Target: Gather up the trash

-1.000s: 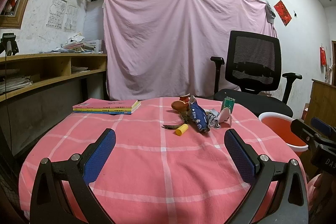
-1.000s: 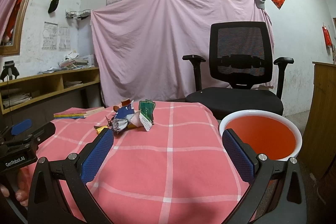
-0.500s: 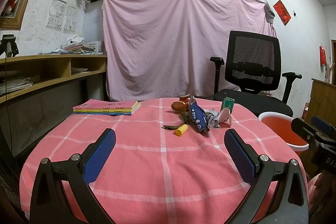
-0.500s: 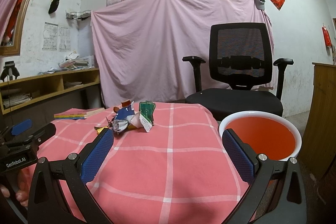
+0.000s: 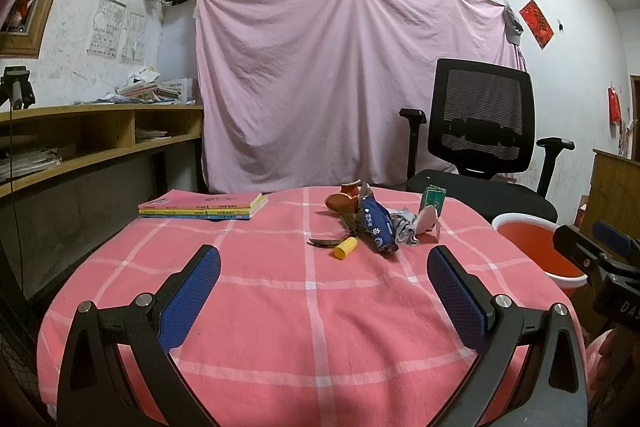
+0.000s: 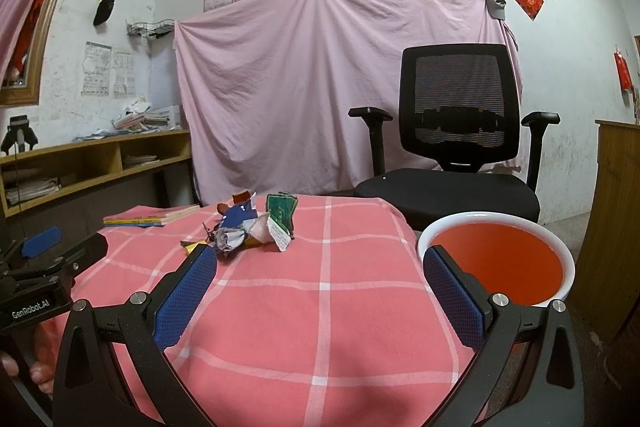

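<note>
The trash pile [image 5: 372,223], comprising crumpled wrappers, a blue packet [image 5: 376,227], a green carton [image 6: 282,213] and a yellow cap [image 5: 345,249], lies near the far centre of the pink-clothed worktop [image 5: 312,307], well apart from both grippers. The left gripper [image 5: 324,291] and right gripper [image 6: 320,287] hover with jaws spread wide and empty. The items appear light, soft and crushable, so pinch each wrapper at a raised fold; the red bucket [image 6: 500,259] stands just beyond the worktop's right edge, and the books [image 5: 204,205] lie clear on the left.
</note>
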A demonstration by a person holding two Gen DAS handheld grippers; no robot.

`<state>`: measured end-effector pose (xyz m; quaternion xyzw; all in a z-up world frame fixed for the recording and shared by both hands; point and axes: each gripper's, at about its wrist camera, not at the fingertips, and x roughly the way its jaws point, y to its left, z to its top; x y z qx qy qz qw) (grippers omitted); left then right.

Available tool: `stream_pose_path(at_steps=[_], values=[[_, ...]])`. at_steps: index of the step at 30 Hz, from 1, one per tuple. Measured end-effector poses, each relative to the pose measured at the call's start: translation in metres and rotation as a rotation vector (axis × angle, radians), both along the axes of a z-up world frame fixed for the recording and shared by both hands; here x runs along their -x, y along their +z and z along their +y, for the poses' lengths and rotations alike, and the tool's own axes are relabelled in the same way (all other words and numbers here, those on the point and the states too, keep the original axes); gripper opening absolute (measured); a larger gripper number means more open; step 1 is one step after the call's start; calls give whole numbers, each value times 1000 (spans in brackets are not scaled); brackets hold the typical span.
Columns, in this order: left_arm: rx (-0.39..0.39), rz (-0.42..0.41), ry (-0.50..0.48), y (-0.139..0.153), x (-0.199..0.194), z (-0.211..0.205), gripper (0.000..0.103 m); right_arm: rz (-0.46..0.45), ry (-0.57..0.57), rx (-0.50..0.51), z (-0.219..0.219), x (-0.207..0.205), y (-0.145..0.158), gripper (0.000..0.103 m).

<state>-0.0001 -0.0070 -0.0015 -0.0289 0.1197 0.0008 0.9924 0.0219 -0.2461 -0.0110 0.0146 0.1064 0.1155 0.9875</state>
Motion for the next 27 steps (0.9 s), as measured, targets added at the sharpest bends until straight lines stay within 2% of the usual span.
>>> stream_pose_path(at_steps=[27], values=[[-1, 7, -4, 0, 0, 0, 101, 1, 4, -4, 0, -2, -2, 103]])
